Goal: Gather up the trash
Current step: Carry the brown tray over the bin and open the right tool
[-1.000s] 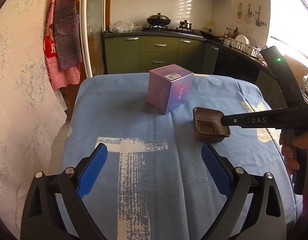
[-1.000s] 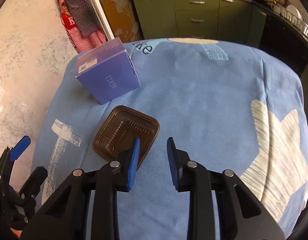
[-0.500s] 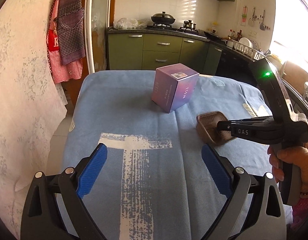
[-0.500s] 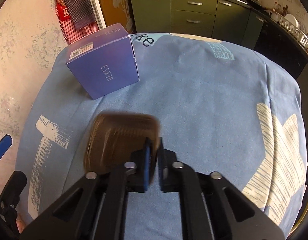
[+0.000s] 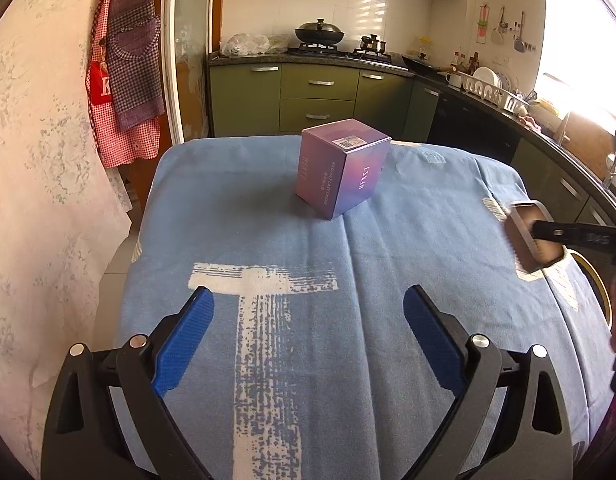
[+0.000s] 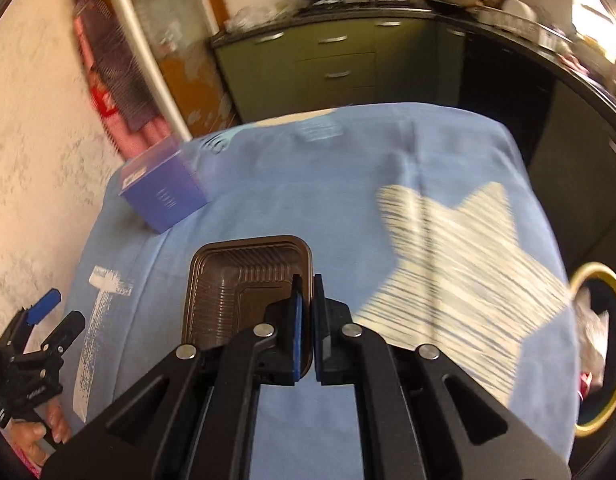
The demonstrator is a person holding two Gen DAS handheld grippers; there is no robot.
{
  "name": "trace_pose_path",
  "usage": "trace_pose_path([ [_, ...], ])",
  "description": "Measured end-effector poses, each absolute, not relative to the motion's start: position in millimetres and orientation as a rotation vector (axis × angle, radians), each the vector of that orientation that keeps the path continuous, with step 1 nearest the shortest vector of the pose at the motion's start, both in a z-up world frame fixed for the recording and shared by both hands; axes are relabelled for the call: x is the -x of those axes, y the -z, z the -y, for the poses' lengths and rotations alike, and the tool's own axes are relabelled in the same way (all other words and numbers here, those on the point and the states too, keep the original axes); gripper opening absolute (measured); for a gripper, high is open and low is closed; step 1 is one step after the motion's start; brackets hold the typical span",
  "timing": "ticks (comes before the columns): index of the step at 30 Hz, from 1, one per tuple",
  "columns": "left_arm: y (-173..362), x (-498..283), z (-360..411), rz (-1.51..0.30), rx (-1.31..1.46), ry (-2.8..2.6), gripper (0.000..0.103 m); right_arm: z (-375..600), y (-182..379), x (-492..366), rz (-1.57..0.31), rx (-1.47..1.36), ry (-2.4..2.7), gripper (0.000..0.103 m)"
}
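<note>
Item: brown plastic tray (image 6: 243, 292), ribbed, shallow, empty. Position: lifted off the desk (image 6: 348, 184), pinched by its right-hand rim wall in the right gripper (image 6: 306, 312), whose blue fingers (image 6: 296, 320) are closed on that one wall with only the thin plastic between them. From the left wrist view the tray (image 5: 528, 240) hangs tilted near the desk's right edge.

Handling note, as judged: a thin-walled tray held by one rim is likely to flex and swing. It will travel best carried level and unhurried, grip kept firm, since a loosened pinch on so narrow a lip could let it slide out.

Destination, presumed: a round bin (image 6: 600, 352) with a yellow rim, standing off the desk's right side, crumpled pale waste already visible inside. The tray should be brought over the middle of the opening before release, not let go at the rim, where it might catch and tip out.

Item: purple carton (image 5: 342, 172), printed lettering, barcode label on top. Position: upright toward the far middle of the desk, well apart from the tray. Presumably next for collection.

Left gripper (image 5: 305, 336): fingers spread wide, holding nothing, hovering over the near end of the desk, pointed toward the carton. It is well placed for that pick and clear of the right gripper's path.

Surface: blue cloth with pale printed shapes covering the desk. Background: green kitchen cabinets (image 5: 320, 96), hob with a lidded pan (image 5: 319, 32), aprons (image 5: 127, 76) hung at left.
</note>
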State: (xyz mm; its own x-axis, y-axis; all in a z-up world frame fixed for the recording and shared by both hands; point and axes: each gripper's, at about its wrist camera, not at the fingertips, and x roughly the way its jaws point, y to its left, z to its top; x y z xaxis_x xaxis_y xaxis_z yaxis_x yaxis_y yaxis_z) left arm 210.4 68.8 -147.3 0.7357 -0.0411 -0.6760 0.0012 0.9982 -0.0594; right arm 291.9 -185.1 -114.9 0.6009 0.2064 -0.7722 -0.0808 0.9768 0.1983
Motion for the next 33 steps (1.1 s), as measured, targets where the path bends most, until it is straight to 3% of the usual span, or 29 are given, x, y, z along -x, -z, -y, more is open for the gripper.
trace_pose_path([
  [7,148.8,-210.7,-62.0,-0.739,0.031,0.032,0.094,309.3,93.8,-246.9,-0.812,-0.286,0.106,0.004],
  [14,149.9,-210.7,-51.6,-0.726,-0.018,0.044,0.094,419.8,120.0,-216.1,-0.811,-0.402,0.415,0.005],
  [17,150.4,-210.0,-44.9,-0.715,-0.050,0.053,0.094,445.2,134.2,-216.1,-0.824,-0.442,0.480,0.010],
  [19,150.7,-210.2,-42.0,-0.711,-0.063,0.061,0.094,457.2,140.1,-210.4,-0.804,-0.481,0.519,0.027],
  [33,148.2,-230.5,-42.2,-0.846,0.010,0.257,0.095,440.7,141.9,-198.0,-0.760,-0.504,0.394,0.039],
])
